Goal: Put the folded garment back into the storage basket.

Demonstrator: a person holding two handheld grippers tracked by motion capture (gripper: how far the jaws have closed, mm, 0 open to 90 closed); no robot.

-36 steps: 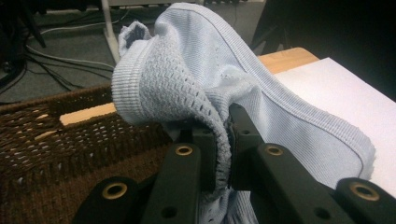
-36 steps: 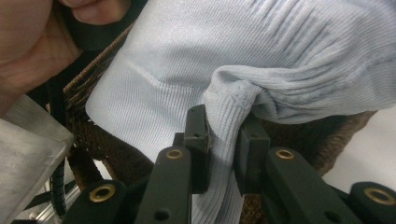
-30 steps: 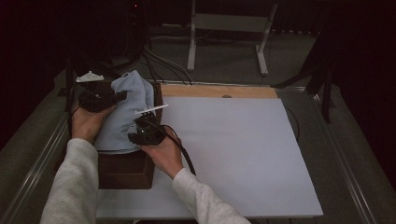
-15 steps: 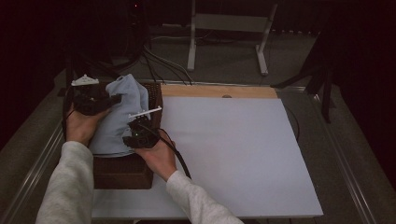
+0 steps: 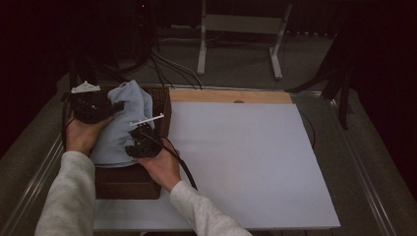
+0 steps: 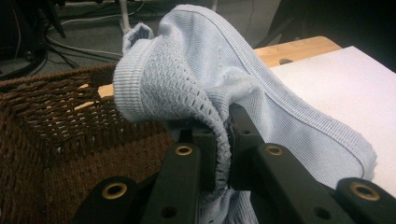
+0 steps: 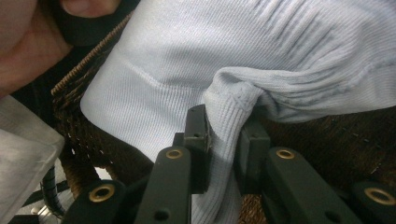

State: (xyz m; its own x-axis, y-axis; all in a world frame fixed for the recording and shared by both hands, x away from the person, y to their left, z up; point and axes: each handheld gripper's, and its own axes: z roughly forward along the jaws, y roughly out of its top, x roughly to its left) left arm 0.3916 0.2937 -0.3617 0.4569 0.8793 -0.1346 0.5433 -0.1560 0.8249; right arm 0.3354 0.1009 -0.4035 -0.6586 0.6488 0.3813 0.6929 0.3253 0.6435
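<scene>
A pale blue knitted garment [image 5: 120,123] hangs between my two grippers above a brown wicker basket [image 5: 129,182] at the table's left edge. My left gripper [image 5: 114,106] is shut on a ribbed, mesh-textured fold of the garment [image 6: 187,88] near the basket's far left. My right gripper [image 5: 138,133] is shut on another ribbed edge of the garment [image 7: 219,60], nearer the basket's right wall. The cloth bulges up between the two grips and drapes down into the basket [image 7: 327,140]. The basket's woven wall [image 6: 51,126] lies below the left jaws.
A large white board [image 5: 236,167] covers the table to the right of the basket, with a wooden strip [image 5: 231,96] along its far edge. Cables and a white metal stand [image 5: 236,34] lie on the floor beyond the table. A metal rail [image 5: 29,187] runs along the left side.
Both grippers have risen with the garment, so the cloth stands higher out of the basket. The left gripper has shifted slightly away from me; the right has followed upward.
</scene>
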